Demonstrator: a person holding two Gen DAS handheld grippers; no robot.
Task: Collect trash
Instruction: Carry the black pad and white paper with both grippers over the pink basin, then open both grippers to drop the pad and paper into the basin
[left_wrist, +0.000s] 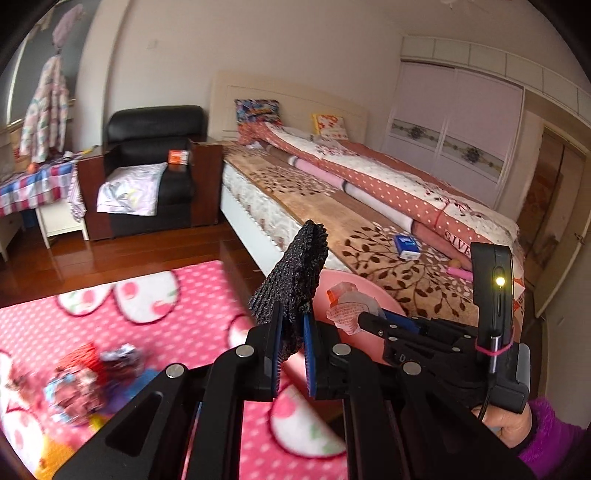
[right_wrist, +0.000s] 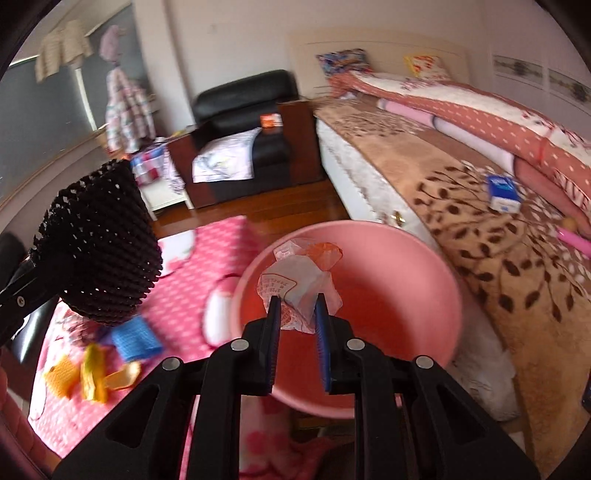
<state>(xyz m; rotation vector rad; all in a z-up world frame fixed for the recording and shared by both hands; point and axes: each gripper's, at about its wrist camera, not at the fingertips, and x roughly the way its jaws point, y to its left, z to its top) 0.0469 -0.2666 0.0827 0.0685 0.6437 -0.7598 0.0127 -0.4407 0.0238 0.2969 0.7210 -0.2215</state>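
My left gripper (left_wrist: 293, 325) is shut on a black foam net sleeve (left_wrist: 291, 280), which sticks up and left from the jaws; the same black foam net (right_wrist: 98, 247) shows at the left of the right wrist view. My right gripper (right_wrist: 297, 310) is shut on a crumpled white wrapper with red print (right_wrist: 295, 288), held over a pink basin (right_wrist: 388, 295). In the left wrist view the wrapper (left_wrist: 347, 310) and right gripper (left_wrist: 364, 319) hang in front of the basin (left_wrist: 332, 280). A person's hand in a purple sleeve (left_wrist: 550, 439) holds the right tool.
More litter lies on the pink dotted mat (left_wrist: 122, 295): a colourful crumpled heap (left_wrist: 81, 384), a blue net piece (right_wrist: 136, 336) and yellow-orange scraps (right_wrist: 96, 376). The bed (left_wrist: 369, 221) runs along the right with a blue box (left_wrist: 406, 247) on it. A black armchair (left_wrist: 155, 162) stands behind.
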